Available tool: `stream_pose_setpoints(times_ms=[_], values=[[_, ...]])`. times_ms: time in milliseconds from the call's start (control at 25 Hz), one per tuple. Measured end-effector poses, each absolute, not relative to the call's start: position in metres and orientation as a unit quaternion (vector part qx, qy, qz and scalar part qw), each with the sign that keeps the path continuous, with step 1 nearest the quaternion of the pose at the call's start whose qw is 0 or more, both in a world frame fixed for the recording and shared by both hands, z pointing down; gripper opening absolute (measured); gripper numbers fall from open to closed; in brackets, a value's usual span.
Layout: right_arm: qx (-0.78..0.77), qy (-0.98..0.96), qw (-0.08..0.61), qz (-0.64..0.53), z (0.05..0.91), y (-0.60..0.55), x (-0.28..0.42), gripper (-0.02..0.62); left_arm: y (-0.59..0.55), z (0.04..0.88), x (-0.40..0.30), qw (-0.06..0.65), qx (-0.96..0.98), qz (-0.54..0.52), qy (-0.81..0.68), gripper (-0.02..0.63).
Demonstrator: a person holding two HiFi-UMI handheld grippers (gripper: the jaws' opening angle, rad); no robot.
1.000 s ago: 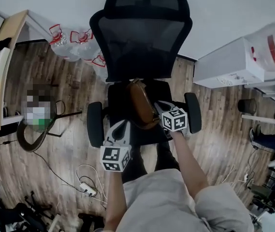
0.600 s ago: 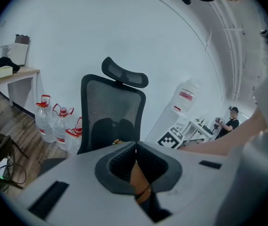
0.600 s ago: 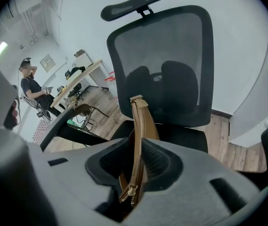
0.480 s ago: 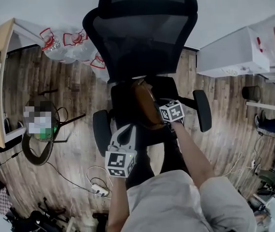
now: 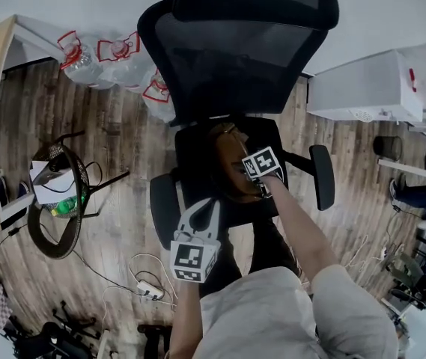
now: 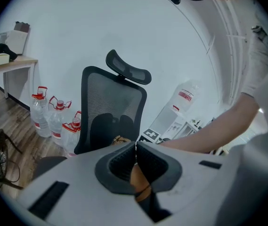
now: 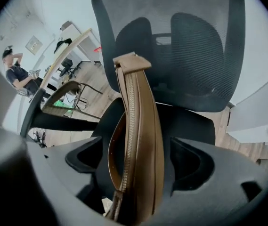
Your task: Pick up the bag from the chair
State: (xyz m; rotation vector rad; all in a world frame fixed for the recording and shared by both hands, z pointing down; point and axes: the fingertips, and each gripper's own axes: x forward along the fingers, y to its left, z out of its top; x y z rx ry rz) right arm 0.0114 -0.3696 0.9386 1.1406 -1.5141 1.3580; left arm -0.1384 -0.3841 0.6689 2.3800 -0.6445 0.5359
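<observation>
Water bottles point(image 5: 115, 57) stand on the wood floor at far left, by the wall. The left gripper point(image 6: 134, 147), jaws together and holding nothing, hovers over the front left edge of the office chair point(image 5: 236, 58) seat. A brown leather bag point(image 7: 143, 126) stands upright on edge mid-seat, zipper uppermost, in front of the mesh backrest. The right gripper point(image 7: 136, 160) straddles the bag, jaws apart, with a dark gap on each side.

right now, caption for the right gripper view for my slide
Brown bag upright on the black chair seat, between the right gripper's open fingers, not yet gripped.
</observation>
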Motion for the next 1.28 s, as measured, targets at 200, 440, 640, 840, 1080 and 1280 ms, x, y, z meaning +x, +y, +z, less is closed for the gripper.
stream_pose_setpoints(times_ms=[200,440,640,840,1080,1280], values=[[0.411,-0.575,0.412,0.575,0.964,-0.375,0.008,0.442,-0.39,0.679,-0.147,0.31,0.896,0.202,-0.245,0.006],[0.365,-0.552,0.471,0.584,0.986,-0.371,0.006,0.4,-0.394,0.694,-0.154,0.33,0.886,0.197,-0.259,0.006],[0.348,-0.546,0.521,0.556,0.995,-0.363,0.016,0.273,-0.395,0.702,-0.152,0.341,0.881,0.19,-0.267,0.006],[0.35,-0.552,0.521,0.549,0.992,-0.358,0.015,0.221,-0.394,0.702,-0.145,0.342,0.884,0.187,-0.259,0.007],[0.352,-0.569,0.516,0.535,0.988,-0.354,0.015,0.185,-0.397,0.703,-0.145,0.338,0.887,0.185,-0.256,0.006],[0.359,-0.585,0.503,0.525,0.98,-0.35,0.016,0.176,-0.393,0.705,-0.147,0.34,0.886,0.185,-0.256,0.006]])
